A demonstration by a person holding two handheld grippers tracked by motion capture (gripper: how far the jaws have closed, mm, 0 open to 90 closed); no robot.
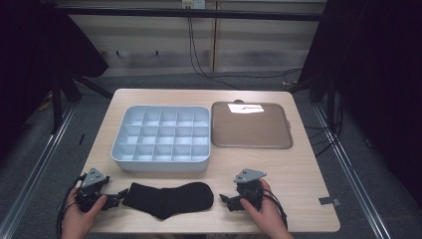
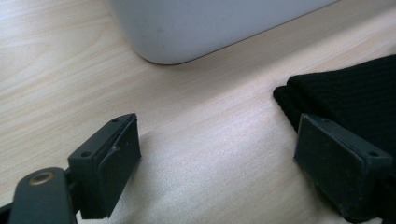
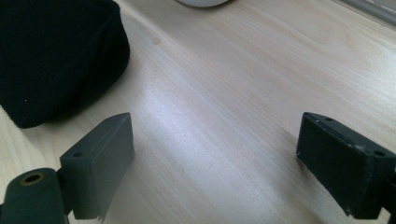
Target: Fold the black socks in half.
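sock to be taken up at both ends

sock [image 1: 169, 199] is laid flat on the near edge of the table [image 1: 298, 174], just in front of the grey divided box [image 1: 161, 134], with the brown tray [image 1: 251, 125] lying beyond to the right. the left gripper [image 1: 115, 198] is held at the cuff end, almost touching it, and the right gripper [image 1: 226, 201] is held near the toe end, a little apart. both pairs of jaws are spread wide and nothing is held between them; in the left gripper view the folded cuff edge [image 2: 345, 93] lies just beyond one jaw, and in the right gripper view the rounded toe [image 3: 60, 60] sits off to one side. judged from this, the grasp is the step in hand. it would be done best if each gripper were lowered until one jaw slides under the fabric, so that both layers are caught. the right gripper should first be brought closer to the toe. care should be taken that the table is not scraped and that the sock is not pushed away.
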